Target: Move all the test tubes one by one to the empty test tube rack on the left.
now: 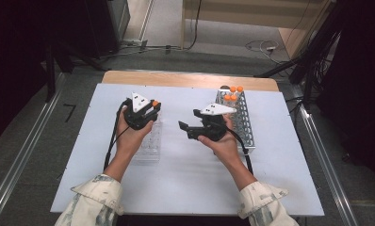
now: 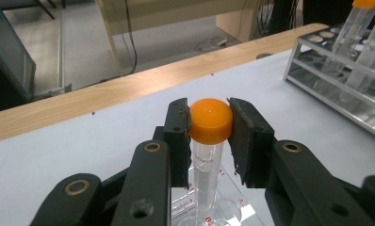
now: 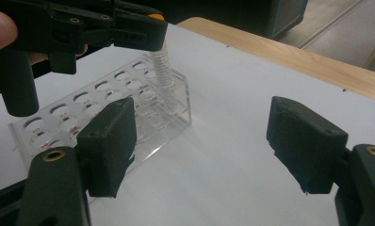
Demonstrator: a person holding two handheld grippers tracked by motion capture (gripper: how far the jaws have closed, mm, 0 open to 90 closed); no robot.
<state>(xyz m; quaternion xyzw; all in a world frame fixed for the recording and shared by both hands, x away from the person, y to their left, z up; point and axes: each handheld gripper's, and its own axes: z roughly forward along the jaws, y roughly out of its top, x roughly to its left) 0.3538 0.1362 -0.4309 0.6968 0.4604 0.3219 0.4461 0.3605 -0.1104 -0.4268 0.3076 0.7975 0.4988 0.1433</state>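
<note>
L gripper [image 2: 209,123]: jaws clamped on the orange cap [image 2: 210,120] of a clear tube [image 2: 207,176], one pad on each side of the cap, tube hanging straight down from it. In the right gripper view the tube's lower part sits in a corner hole of the clear acrylic rack [image 3: 105,110], at the rack's end nearest the wooden table edge [image 3: 289,56]. Can't tell if the tube tip has bottomed out. In the high view the L gripper [image 1: 153,107] is over the far end of that clear rack [image 1: 148,149], approx 10 o'clock from table centre.

R gripper [image 3: 199,150]: jaws wide apart, nothing between them, just white table top [image 3: 232,141] below. In the high view it [image 1: 188,125] hovers near centre, pointing toward 9 o'clock at the clear rack. Behind it at approx 2 o'clock stands the metal rack [image 1: 244,125] w/ a few more orange-capped tubes [image 1: 232,94] at its far end.

Step in hand, as I read it: moving tubes from metal rack to clear rack, this one being seated now. Next move prob. needs: ease the tube straight down till it rests, keep it vertical so it doesn't bind on the hole rim or tip the light rack, then spread the L jaws and lift clear w/o dragging the cap. R gripper is free to steady the rack or go to 2 o'clock for another tube.
</note>
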